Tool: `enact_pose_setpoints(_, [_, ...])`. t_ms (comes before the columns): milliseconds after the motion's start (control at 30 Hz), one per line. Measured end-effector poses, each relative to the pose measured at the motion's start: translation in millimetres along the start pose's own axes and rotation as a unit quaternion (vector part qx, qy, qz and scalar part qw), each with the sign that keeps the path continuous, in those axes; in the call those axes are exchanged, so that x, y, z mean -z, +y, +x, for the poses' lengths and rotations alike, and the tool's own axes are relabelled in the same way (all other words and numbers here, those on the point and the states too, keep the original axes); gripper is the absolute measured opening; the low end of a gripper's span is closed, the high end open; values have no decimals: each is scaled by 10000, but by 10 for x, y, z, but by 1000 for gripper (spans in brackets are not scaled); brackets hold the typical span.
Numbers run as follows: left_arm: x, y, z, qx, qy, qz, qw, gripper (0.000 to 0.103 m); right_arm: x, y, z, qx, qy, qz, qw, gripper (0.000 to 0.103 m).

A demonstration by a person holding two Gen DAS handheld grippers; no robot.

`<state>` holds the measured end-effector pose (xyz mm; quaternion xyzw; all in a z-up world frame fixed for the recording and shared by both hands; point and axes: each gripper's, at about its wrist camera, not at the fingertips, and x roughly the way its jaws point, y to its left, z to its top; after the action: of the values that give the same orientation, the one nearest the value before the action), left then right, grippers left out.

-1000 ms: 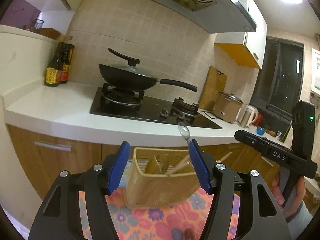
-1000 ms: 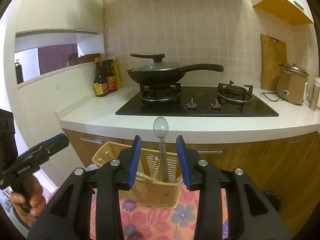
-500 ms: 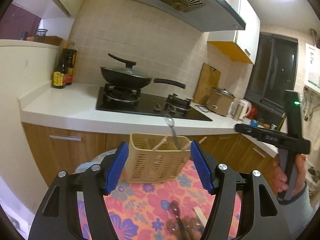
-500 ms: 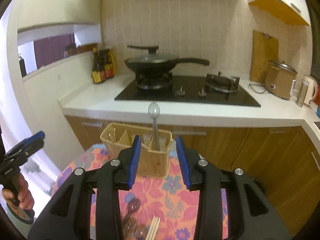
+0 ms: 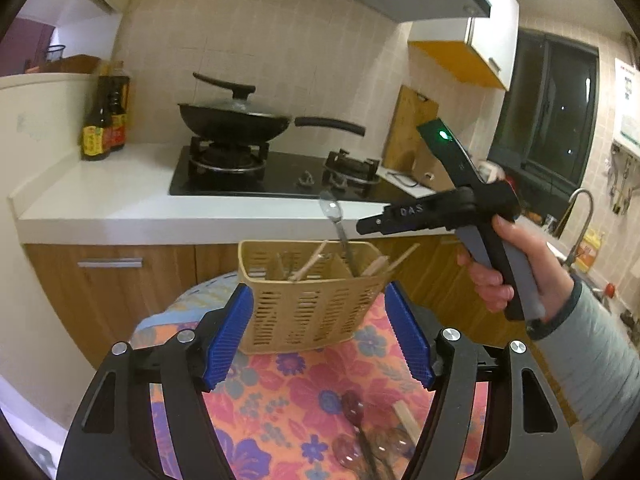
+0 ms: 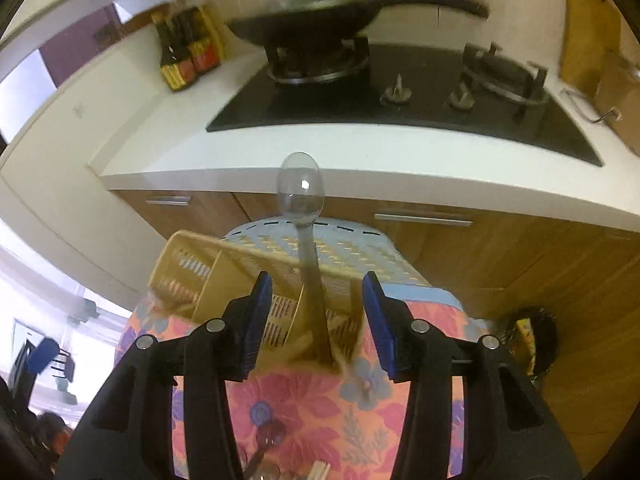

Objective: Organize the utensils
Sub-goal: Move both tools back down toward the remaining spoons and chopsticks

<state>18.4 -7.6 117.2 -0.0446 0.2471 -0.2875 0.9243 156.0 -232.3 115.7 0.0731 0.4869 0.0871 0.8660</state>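
Your left gripper [image 5: 320, 340] hangs low over the flowered tablecloth [image 5: 288, 392] with its blue pads spread wide; they have just been opening further, and nothing is pressed between them. The tan utensil basket [image 5: 308, 304] sits at twelve o'clock from that gripper, just beyond the fingertips, with clear space showing between its walls and both pads.

Your right gripper [image 6: 316, 320] points steeply down at the same basket [image 6: 224, 264]. Its jaws have also just been opening and stand apart. The clear plastic spoon [image 6: 302, 196] rises between them, bowl up at twelve o'clock, its handle running down into a basket compartment; neither pad touches the handle, so the spoon stands free, propped in the basket.

From the left wrist view, the spoon [image 5: 334, 216] leans in the right-hand part of the basket, and several wooden chopsticks [image 5: 312, 266] lean in the compartments beside it, tips pointing toward one and two o'clock. Your right hand [image 5: 508, 264] holds the other gripper's handle at about two o'clock, above and to the right of the basket.

More utensils lie on the cloth at six o'clock from the left gripper: clear spoons [image 5: 352, 428] bunched together and a wooden stick [image 5: 404, 416] just beside them.

Beyond the basket at twelve o'clock runs the white counter [image 5: 120, 200] with a lidded black wok [image 5: 232, 120] on the stove and dark sauce bottles [image 5: 104, 120] at ten o'clock. The right view is blurred in places.
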Motion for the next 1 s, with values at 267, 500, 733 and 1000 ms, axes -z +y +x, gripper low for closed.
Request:
enact_pose_setpoints(267, [12, 295, 291, 10, 138, -295, 9995, 67, -329, 152, 462, 291, 451, -127, 9985, 39])
enact_pose_setpoints(500, [64, 351, 417, -75, 298, -368, 9989, 67, -232, 191, 271, 355, -47, -321, 9988, 9])
enact_pose_setpoints(733, [141, 208, 546, -37, 363, -343, 9987, 67, 62, 212, -231, 266, -1634, -636, 9841, 9])
enact_pose_setpoints(1000, [270, 208, 566, -42, 512, -444, 9977, 67, 309, 47, -157, -23, -1877, -426, 9813, 19])
